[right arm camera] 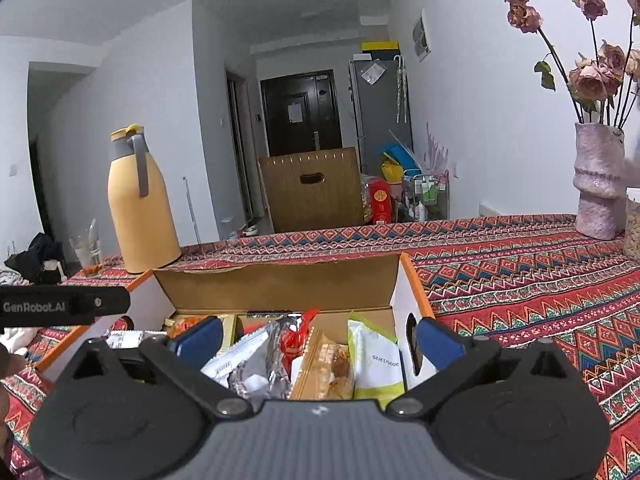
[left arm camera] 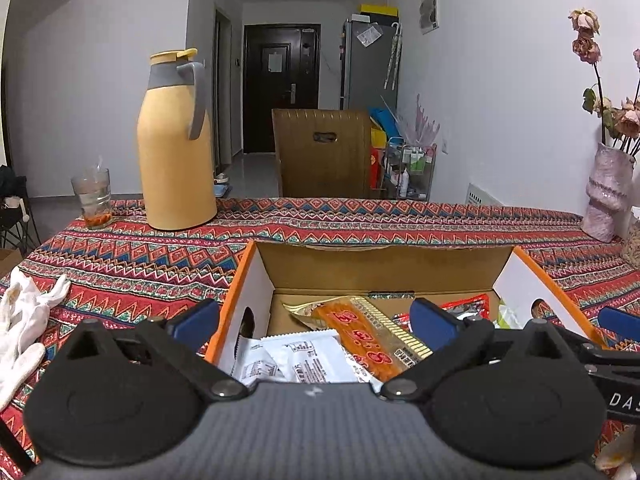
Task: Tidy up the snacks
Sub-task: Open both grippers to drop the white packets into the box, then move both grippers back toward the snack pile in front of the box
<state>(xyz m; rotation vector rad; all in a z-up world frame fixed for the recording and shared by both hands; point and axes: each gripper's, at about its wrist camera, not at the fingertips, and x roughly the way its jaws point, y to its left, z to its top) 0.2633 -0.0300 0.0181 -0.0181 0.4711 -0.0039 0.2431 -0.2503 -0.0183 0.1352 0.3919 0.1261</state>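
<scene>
An open cardboard box with orange rims (left arm camera: 236, 280) sits on the patterned tablecloth and holds several snack packets. In the left wrist view an orange packet (left arm camera: 360, 338) lies over white packets (left arm camera: 288, 360), with a red packet (left arm camera: 468, 306) behind. My left gripper (left arm camera: 316, 320) is open and straddles the box's left wall, touching nothing. In the right wrist view the box (right arm camera: 416, 284) holds a silver packet (right arm camera: 260, 368), a red one (right arm camera: 296, 340), a tan one (right arm camera: 324, 368) and a green-and-white one (right arm camera: 376, 360), all standing on edge. My right gripper (right arm camera: 320, 340) is open and straddles the right wall.
A yellow thermos jug (left arm camera: 176, 152) and a glass (left arm camera: 94, 196) stand at the back left. White gloves (left arm camera: 24, 328) lie at the left edge. A pink vase of dried roses (right arm camera: 596, 184) and a jar (right arm camera: 632, 224) stand at the right. A wooden chair (left arm camera: 324, 152) is behind the table.
</scene>
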